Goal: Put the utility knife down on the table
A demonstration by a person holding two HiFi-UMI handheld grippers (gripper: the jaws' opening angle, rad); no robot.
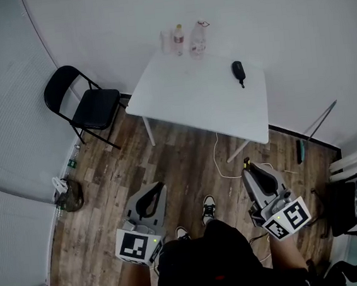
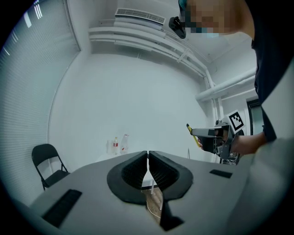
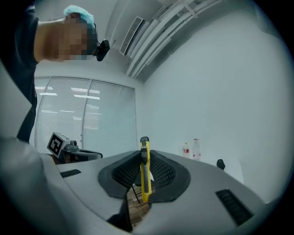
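Utility knife [image 3: 145, 176] sits clamped, partly hidden, in right gripper [image 3: 144, 155]; left gripper [image 2: 148, 158] fingers [image 2: 134, 170] together.

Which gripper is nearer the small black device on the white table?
Right. The right gripper hangs almost directly short of the small black device; the left gripper is farther off leftward.

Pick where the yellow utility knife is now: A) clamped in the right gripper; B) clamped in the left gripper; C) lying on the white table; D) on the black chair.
A: the right gripper is shut on the utility knife, which stands upright between its jaws.
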